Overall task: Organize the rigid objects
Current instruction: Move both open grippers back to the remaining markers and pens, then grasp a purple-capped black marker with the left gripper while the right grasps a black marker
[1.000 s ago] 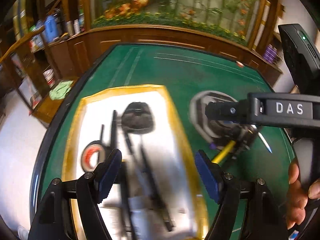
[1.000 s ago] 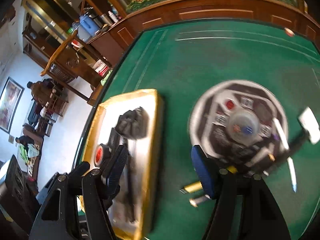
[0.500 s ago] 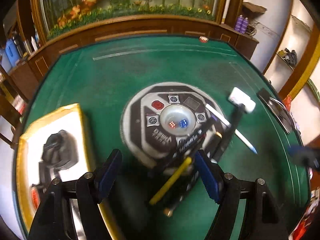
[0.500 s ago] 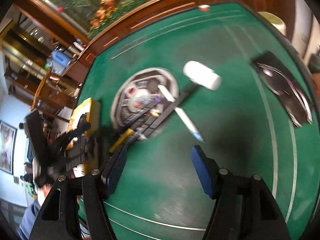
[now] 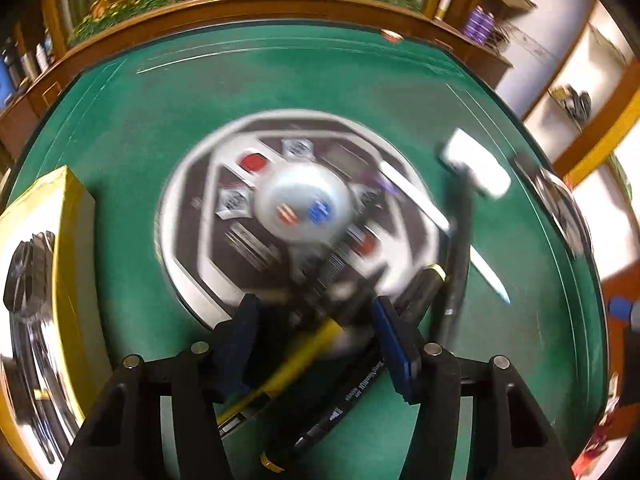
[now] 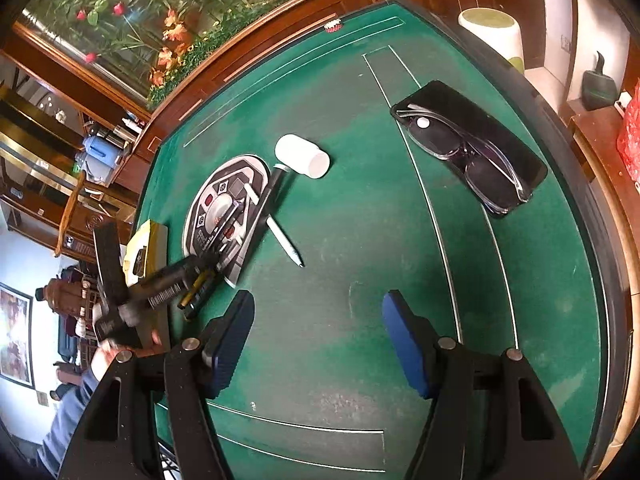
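Left gripper (image 5: 316, 336) low over the pen pile, jaws spread, nothing pinched; right gripper (image 6: 318, 340) over bare green felt table (image 6: 360, 240), jaws spread, empty.

Left wrist view (blurry): yellow pen (image 5: 296, 360) and black art marker (image 5: 352, 392) lie between the blue pads (image 5: 394, 344), running from 7 to 1 o'clock, no contact visible. Round dice console (image 5: 296, 208) sits at 12 o'clock, white pen (image 5: 416, 200) crossing its 3 o'clock edge. White-headed mallet (image 5: 474, 168) at 2 o'clock. Yellow-rimmed tray (image 5: 70, 240) at 9 o'clock holds a black object, too blurred to name. Right wrist view: glasses (image 6: 468, 156) rest on a black case (image 6: 500, 140) at 1 o'clock, well apart from the pile at 10 o'clock, where the left gripper shows. White cup (image 6: 494, 32) beyond table edge.
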A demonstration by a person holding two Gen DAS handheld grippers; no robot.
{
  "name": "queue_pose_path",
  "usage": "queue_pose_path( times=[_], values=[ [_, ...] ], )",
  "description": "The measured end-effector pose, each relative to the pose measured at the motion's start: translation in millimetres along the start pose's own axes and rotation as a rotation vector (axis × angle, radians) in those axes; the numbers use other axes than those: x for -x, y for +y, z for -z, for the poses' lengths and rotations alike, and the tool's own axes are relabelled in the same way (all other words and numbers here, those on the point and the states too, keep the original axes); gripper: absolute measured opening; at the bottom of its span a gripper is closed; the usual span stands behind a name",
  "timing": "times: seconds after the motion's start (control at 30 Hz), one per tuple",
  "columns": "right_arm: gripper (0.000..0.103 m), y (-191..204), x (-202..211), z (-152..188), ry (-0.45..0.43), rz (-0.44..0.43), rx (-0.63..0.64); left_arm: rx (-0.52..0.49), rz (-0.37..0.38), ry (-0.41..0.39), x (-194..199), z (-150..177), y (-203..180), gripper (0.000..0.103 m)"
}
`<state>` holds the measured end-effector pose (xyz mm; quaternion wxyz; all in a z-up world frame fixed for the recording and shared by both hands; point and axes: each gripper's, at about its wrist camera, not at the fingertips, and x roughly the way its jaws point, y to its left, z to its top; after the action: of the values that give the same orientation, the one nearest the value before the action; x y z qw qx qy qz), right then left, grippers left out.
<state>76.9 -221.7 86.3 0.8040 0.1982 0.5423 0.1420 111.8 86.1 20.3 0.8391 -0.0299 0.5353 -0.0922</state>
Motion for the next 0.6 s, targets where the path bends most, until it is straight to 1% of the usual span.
queue_pose_path(
  times=[0.07, 0.13, 0.2, 0.27, 0.33, 0.37, 0.4, 0.43, 0.47, 0.53, 0.6],
  values=[
    [0.066, -1.6, -1.5, 0.5, 0.004, -0.011, -0.004, -0.02, 0.057, 0.016, 4.0, 10.5, -16.9, 0.059],
    [0.066, -1.6, -2.6, 1.2, 0.007, -0.02, -0.003, -0.047, 0.104, 0.044, 7.4, 19.8, -35.1, 0.053],
    [0.066, -0.3, -2.5, 1.7, 0.01, -0.028, 0.004, -0.056, 0.16, 0.062, 12.6, 29.4, -50.1, 0.052],
    [0.066, 2.2, -2.9, 1.5, 0.011, -0.033, 0.013, -0.045, 0.174, 0.047, 20.7, 34.1, -56.1, 0.052],
    [0.066, 2.8, -4.1, 2.3, 0.015, -0.032, 0.021, 0.006, 0.188, 0.028, 29.4, 33.6, -51.4, 0.052],
    [0.066, 2.1, -4.7, 3.2, 0.017, -0.032, 0.019, 0.03, 0.191, 0.017, 33.5, 30.1, -46.4, 0.052],
    [0.066, 0.8, -5.7, 3.8, 0.021, -0.033, 0.015, 0.04, 0.179, 0.011, 35.2, 26.0, -41.2, 0.052],
    [0.066, -0.6, -6.8, 4.4, 0.025, -0.034, 0.01, 0.041, 0.148, 0.012, 34.9, 21.7, -37.9, 0.052],
    [0.066, -1.7, -7.7, 5.4, 0.028, -0.033, 0.007, 0.045, 0.128, 0.02, 31.4, 16.3, -32.8, 0.052],
    [0.066, -2.9, -10.1, 7.0, 0.035, -0.033, 0.005, 0.071, 0.126, 0.033, 24.6, 11.0, -26.2, 0.052],
    [0.066, -2.1, -11.4, 8.2, 0.039, -0.031, 0.011, 0.08, 0.105, 0.044, 15.5, 7.8, -26.4, 0.052]
  ],
)
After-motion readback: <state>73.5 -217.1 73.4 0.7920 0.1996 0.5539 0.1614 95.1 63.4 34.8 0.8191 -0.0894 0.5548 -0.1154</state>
